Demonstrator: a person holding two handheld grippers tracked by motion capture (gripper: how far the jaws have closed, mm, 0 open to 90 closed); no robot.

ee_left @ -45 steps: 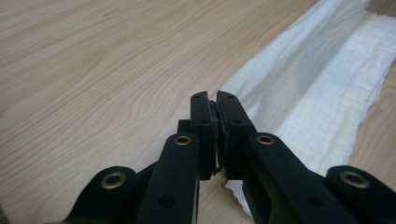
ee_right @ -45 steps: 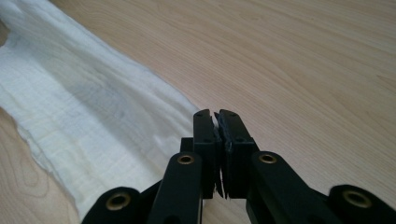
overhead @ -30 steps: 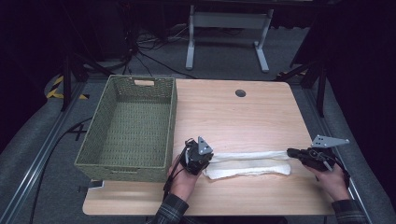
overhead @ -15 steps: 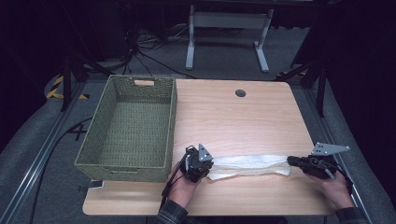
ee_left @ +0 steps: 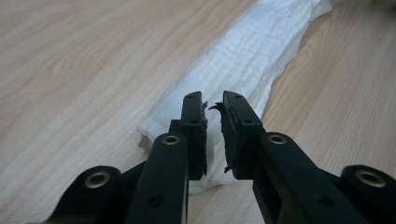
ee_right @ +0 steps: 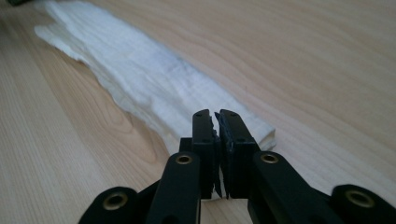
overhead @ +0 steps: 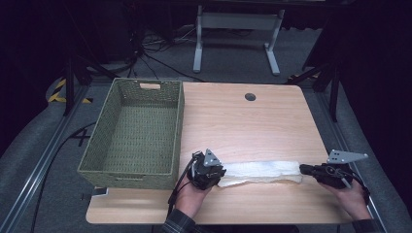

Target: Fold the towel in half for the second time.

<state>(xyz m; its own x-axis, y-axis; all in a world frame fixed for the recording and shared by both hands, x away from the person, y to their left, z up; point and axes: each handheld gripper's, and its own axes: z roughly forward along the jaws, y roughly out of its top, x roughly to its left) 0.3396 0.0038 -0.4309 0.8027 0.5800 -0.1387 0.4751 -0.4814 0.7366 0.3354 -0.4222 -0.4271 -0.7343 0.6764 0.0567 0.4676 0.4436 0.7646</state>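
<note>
— Woodgrain all over the counter [overhead: 252, 131], pale and bare at the back apart from a dark round hole [overhead: 250, 97]. What lies at the near edge?

— White cloth [overhead: 260, 171], folded into a long strip, flat along the near edge between the two hands. The left tool [overhead: 214, 177] sits at its left end, jaws a little apart over the fabric. The right tool [overhead: 307, 170] sits at its right end, jaws almost pressed together; whether they pinch the fabric I cannot tell.

— And the surroundings?

— Green woven basket [overhead: 133, 133] on the counter's left side, well apart from the cloth. Grey floor around it, cables [overhead: 145, 58] trailing, a white metal stand [overhead: 238, 34] behind, darkness beyond.
</note>
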